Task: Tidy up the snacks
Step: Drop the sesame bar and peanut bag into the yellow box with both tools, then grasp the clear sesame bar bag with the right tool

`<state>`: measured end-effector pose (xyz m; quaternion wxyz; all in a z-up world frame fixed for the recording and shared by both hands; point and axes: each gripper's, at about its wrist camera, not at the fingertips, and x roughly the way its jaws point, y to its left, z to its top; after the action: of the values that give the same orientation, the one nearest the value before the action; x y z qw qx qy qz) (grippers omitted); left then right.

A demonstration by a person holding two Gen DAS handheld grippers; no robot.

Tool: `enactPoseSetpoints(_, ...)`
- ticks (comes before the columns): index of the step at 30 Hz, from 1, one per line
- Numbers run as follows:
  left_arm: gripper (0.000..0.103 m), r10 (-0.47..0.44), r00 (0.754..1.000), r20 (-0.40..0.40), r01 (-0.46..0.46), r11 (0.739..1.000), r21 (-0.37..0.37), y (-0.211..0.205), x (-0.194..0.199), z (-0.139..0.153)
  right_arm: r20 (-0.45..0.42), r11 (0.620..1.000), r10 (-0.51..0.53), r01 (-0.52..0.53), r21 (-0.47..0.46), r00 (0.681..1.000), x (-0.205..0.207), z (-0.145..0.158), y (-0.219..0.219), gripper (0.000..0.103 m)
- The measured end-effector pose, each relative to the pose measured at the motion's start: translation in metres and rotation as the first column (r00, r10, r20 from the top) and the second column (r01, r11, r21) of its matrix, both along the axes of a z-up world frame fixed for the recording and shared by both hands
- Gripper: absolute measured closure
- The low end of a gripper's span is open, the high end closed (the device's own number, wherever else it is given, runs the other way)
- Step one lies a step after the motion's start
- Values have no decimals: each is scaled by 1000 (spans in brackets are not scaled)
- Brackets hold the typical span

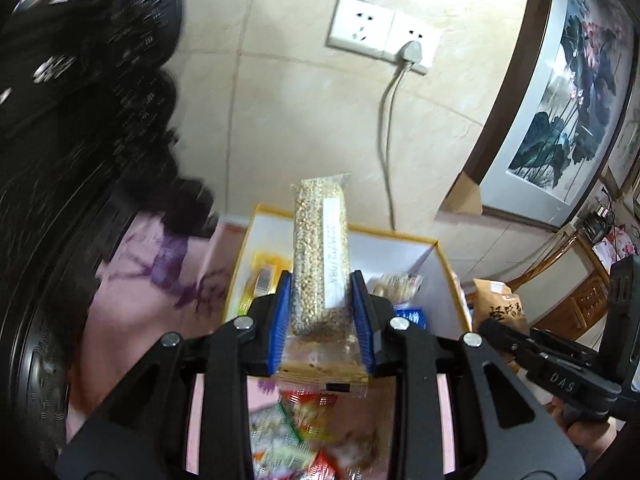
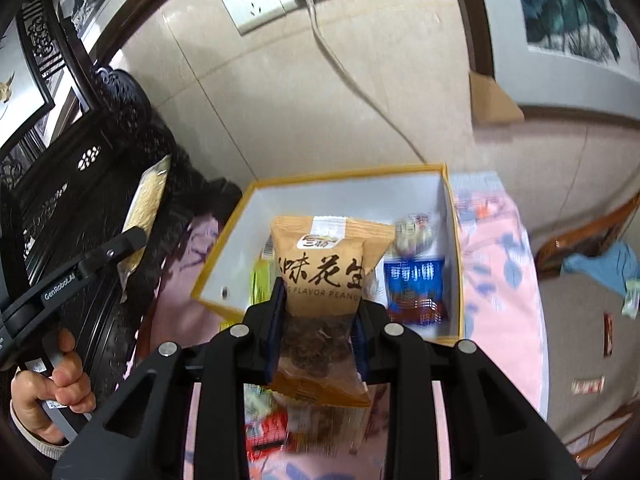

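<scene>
- 2 grippers are both carrying snacks: my left gripper (image 1: pixel 322 312) is squeezing a clear packet of pale grains (image 1: pixel 320 256) between its blue pads (image 1: pixel 280 312), jaws narrowed to the packet's width.
- That packet is standing upright in the middle of the left wrist frame, its white date label facing me, its top rising in front of the beige wall.
- My right gripper (image 2: pixel 318 330) is clamping a tan peanut bag (image 2: pixel 326 268) low on its body, jaws drawn in against both sides, the clear bottom of the bag sticking out toward the camera.
- I am holding the peanut bag at the centre of the right wrist frame, in front of the yellow-edged box (image 2: pixel 454 248), whose white inside is showing behind it.
- Lying in the box, right of the bag, are a blue biscuit packet (image 2: pixel 414 290) and a blurred round wrapper (image 2: pixel 414 228) above it.
- Near the bottom edge of both frames, loose red and green snack packs (image 1: pixel 304 432) are lying on the pink floral cloth (image 2: pixel 496 272), too blurred to read.
- At the lower left of the right wrist frame, my left hand (image 2: pixel 48 384) is gripping the other tool's handle.
- A white wall socket (image 1: pixel 380 34) with 1 plug in it is showing at the top of both frames.
</scene>
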<state>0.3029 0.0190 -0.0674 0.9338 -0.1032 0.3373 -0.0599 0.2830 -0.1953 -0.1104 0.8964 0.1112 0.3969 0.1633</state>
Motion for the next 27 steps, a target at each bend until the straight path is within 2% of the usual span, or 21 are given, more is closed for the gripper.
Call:
enactPoseSetpoints(4, 72, -18, 1000, -3, 18, 1000, 12, -13, 37, 2, 8, 1000, -18, 17, 10, 1000, 30, 2, -2, 73)
enactPoseSetpoints(6, 32, -2, 1000, -20, 3, 999, 42, -19, 53, 1, -4, 1000, -21, 21, 4, 1000, 45, 2, -2, 70)
enactPoseSetpoints(7, 9, 41, 999, -13, -40, 997, 70, -19, 54, 3, -17, 999, -34, 33, -2, 999, 50, 2, -2, 60)
enactPoseSetpoints(8, 8, 74, 997, 10, -74, 994, 86, -19, 52, 6, -30, 998, -57, 57, 1, 998, 53, 4, -5, 43)
enactPoseSetpoints(9, 7, 70, 997, 37, -73, 994, 86, -20, 47, 10, -26, 997, -74, 74, 17, 997, 52, 7, -8, 39)
enactPoseSetpoints(12, 5, 61, 997, 40, -65, 994, 87, -18, 35, 11, -1, 998, -59, 59, 17, 998, 41, 10, -12, 39)
enactPoseSetpoints(14, 4, 70, 997, 15, -71, 994, 79, -13, 26, 5, -7, 998, -55, 55, 15, 998, 32, 7, -13, 39)
enactPoseSetpoints(20, 3, 132, 986, -104, -122, 988, 99, -5, 1, -26, -77, 999, -34, 34, -3, 996, -2, -15, -11, 39)
enactPoseSetpoints(23, 3, 147, 975, -165, -135, 987, 81, -1, -18, -45, -149, 1000, -18, 17, -8, 989, -22, -32, -10, 39)
enactPoseSetpoints(27, 3, 167, 961, -221, -147, 984, 102, 1, -41, -64, -213, 999, -23, 17, -29, 977, -46, -55, -10, 39)
